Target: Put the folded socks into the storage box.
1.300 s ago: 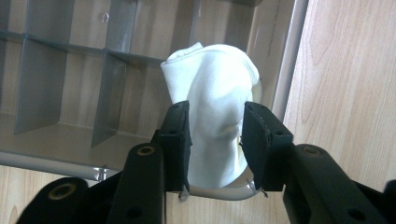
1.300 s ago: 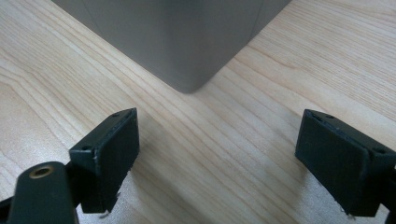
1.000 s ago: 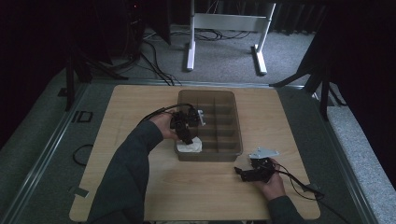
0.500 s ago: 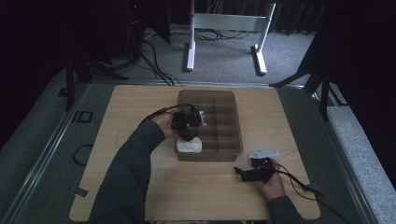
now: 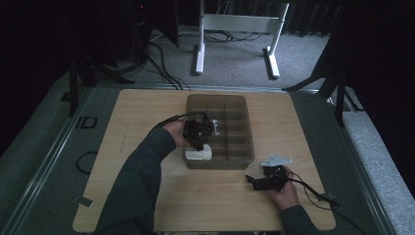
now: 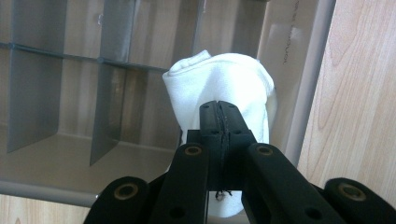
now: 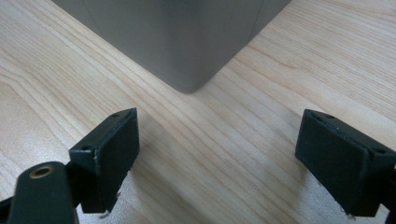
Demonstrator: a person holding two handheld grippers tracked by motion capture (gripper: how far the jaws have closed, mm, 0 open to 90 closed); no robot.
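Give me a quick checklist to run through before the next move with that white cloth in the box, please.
1. White cloth inside the divided box, in a corner compartment: ok.
2. Left claw shut, jaws pressed together: ok.
3. Cloth actually pinched between those jaws: cannot tell; it lies just behind the closed tips.
4. Right claw open and holding nothing: ok.
5. Right claw apart from the box, resting over the wooden table near the box's corner: ok.
6. Cloth free of the divider walls: cannot tell.
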